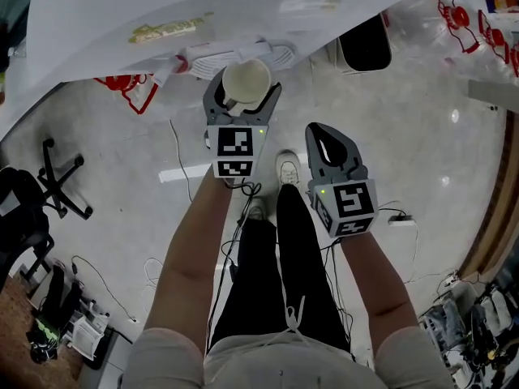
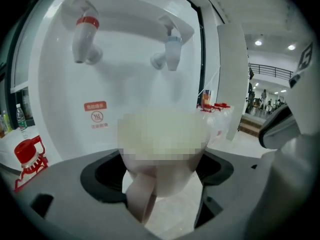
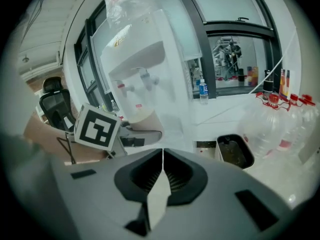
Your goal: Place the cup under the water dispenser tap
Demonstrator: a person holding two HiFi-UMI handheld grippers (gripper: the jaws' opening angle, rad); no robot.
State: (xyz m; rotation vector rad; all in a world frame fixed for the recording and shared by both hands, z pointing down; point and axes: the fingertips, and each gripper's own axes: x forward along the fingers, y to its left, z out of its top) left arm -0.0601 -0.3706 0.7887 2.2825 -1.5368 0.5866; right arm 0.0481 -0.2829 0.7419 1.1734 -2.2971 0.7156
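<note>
The left gripper (image 1: 244,94) is clamped on the cup (image 2: 165,176), which it holds upright before the dispenser (image 2: 125,104), not yet under the blue tap (image 2: 170,54). The right gripper (image 3: 162,156) has its jaws together, empty. The cup looks light and thin-walled, probably crushable, so a gentle mid-wall grip suits it.

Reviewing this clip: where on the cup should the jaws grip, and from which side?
Grip the cup by its round body, one jaw on each side, coming in level from the handle side so the handle points back between the jaws. The upright wall offers two opposed faces, and the top stays open. The left gripper holds it this way.
</note>
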